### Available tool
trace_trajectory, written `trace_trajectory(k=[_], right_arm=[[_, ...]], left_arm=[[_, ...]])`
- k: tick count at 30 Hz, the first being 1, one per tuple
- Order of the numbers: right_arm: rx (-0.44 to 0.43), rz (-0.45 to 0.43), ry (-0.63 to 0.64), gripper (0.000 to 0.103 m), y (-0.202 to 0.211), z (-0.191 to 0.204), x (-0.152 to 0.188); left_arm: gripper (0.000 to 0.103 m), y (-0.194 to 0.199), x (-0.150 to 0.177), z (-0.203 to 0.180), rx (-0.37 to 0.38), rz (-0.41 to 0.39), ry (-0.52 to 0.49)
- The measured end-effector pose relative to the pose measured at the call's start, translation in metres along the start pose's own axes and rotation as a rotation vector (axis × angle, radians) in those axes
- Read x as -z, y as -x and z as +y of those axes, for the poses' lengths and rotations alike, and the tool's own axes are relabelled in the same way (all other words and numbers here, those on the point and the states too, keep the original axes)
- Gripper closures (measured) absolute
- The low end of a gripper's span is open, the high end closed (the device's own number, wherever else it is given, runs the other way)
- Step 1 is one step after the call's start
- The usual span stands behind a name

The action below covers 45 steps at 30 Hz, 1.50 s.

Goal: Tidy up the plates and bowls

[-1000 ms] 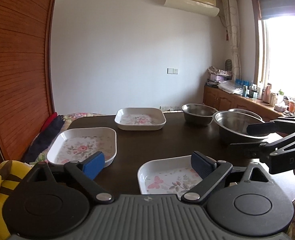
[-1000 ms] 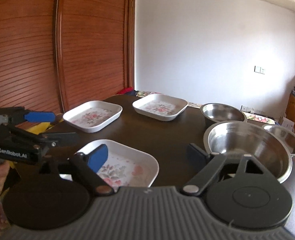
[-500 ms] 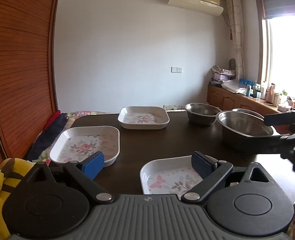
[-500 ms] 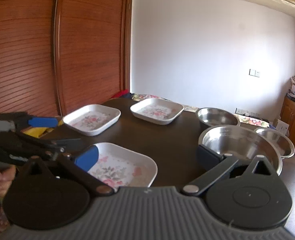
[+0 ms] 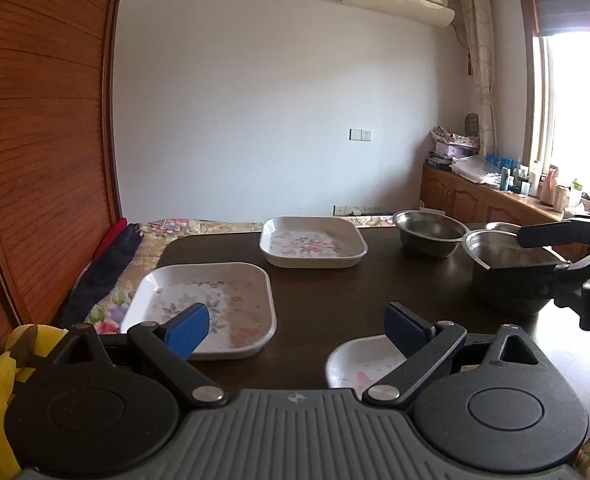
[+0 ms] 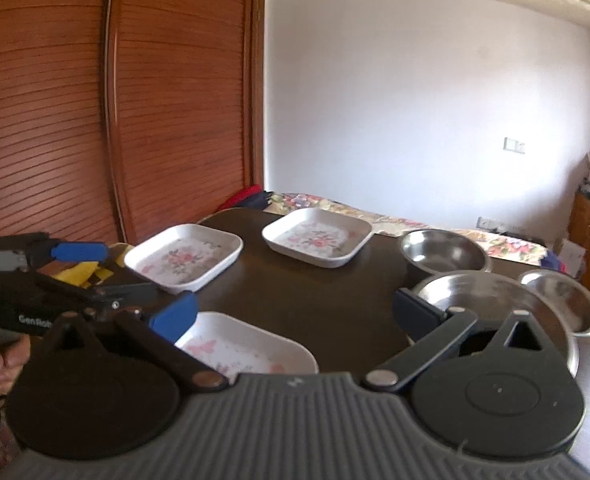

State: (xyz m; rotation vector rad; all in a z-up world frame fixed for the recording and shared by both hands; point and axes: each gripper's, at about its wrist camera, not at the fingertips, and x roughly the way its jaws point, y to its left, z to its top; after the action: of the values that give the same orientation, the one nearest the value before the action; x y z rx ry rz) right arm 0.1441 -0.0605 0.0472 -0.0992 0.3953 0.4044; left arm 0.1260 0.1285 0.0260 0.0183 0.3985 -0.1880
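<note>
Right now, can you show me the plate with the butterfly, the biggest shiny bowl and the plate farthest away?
butterfly plate (image 6: 247,350), right wrist view, on its flowered bottom.
biggest shiny bowl (image 6: 491,300), right wrist view, on its inside wall.
farthest plate (image 5: 313,242), left wrist view, on its flowered middle.

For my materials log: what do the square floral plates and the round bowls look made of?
Square floral plates: likely melamine or glazed ceramic; opaque white, soft gloss, printed flowers. Round bowls: apparently stainless steel; grey, mirror-like, with thin rolled rims. Table: dark wood or veneer with faint sheen.
</note>
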Motion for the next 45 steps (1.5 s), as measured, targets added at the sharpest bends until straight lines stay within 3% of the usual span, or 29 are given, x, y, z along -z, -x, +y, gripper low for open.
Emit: trace_trajectory(k=[5, 14, 17, 19, 21, 25, 29, 40, 45], right_arm=[[-0.071, 0.041, 0.019, 0.000, -0.029, 0.010, -0.016], [-0.152, 0.108, 0.038, 0.002, -0.076, 0.040, -0.044], [-0.169, 0.148, 0.024, 0.021, -0.094, 0.045, -0.050], [-0.170, 0.179, 0.011, 0.026, -0.108, 0.046, -0.052], [-0.173, 0.212, 0.001, 0.041, -0.121, 0.047, -0.053], [-0.186, 0.270, -0.028, 0.053, -0.144, 0.049, -0.055], [-0.200, 0.315, -0.069, 0.056, -0.166, 0.050, -0.055], [-0.204, 0.390, -0.115, 0.060, -0.204, 0.054, -0.048], [-0.206, 0.416, -0.103, 0.061, -0.213, 0.058, -0.045]], left_arm=[[0.000, -0.013, -0.013, 0.032, 0.021, 0.024, 0.013], [0.015, -0.054, -0.033, 0.085, 0.012, 0.088, 0.031], [0.016, -0.068, -0.035, 0.099, 0.012, 0.114, 0.027], [0.018, -0.079, -0.035, 0.109, 0.010, 0.133, 0.028], [0.020, -0.086, -0.034, 0.117, 0.012, 0.151, 0.032], [0.022, -0.103, -0.032, 0.135, 0.021, 0.187, 0.045], [0.035, -0.122, -0.028, 0.150, 0.038, 0.235, 0.053], [0.041, -0.137, -0.022, 0.168, 0.062, 0.277, 0.059], [0.049, -0.136, -0.019, 0.170, 0.069, 0.286, 0.058]])
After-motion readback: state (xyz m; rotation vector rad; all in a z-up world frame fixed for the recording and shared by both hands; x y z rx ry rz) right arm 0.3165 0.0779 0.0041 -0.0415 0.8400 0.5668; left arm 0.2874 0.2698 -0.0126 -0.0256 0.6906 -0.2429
